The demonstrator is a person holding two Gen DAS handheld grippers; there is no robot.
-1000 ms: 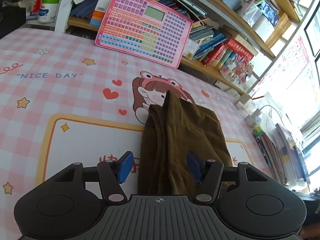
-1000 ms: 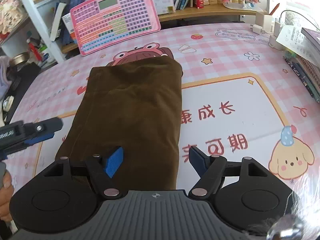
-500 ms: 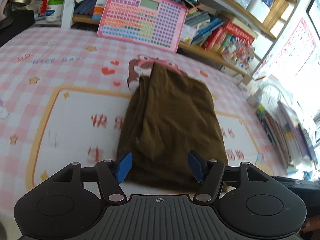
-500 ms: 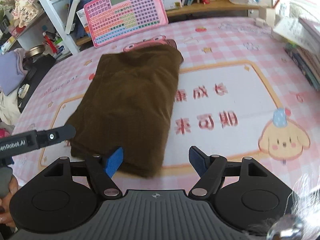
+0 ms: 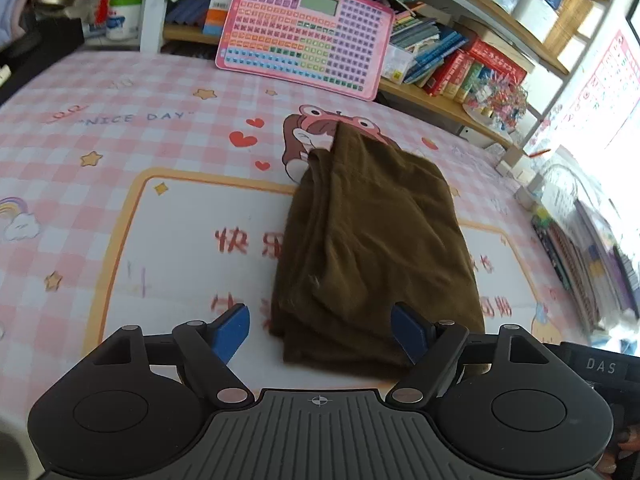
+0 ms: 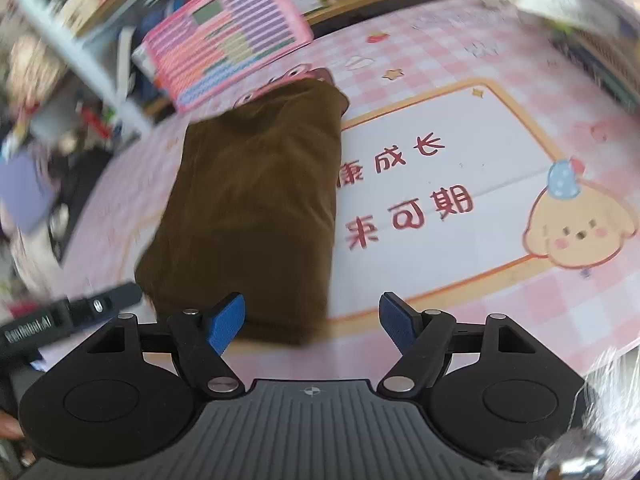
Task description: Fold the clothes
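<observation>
Brown garment (image 5: 372, 248) lies folded on the pink mat (image 5: 120, 152), toy keyboard (image 5: 304, 28) beyond; left gripper (image 5: 320, 328) opening, right gripper (image 6: 312, 322) apart, both seemingly empty.

The folded garment (image 5: 372, 248) at the centre of the left wrist view is a plain olive-brown, unpatterned. Beneath it the tablecloth (image 5: 100, 152) is a pink-and-white check — scattered with yellow stars, red hearts and a white panel edged in orange with red characters. At upper centre the toy keyboard (image 5: 304, 32) is pink with rows of multicoloured keys. Both grippers' pads (image 5: 232, 330) are blue on black bodies — a yellow cartoon dog (image 6: 580, 232) sits at the right of the right wrist view.
</observation>
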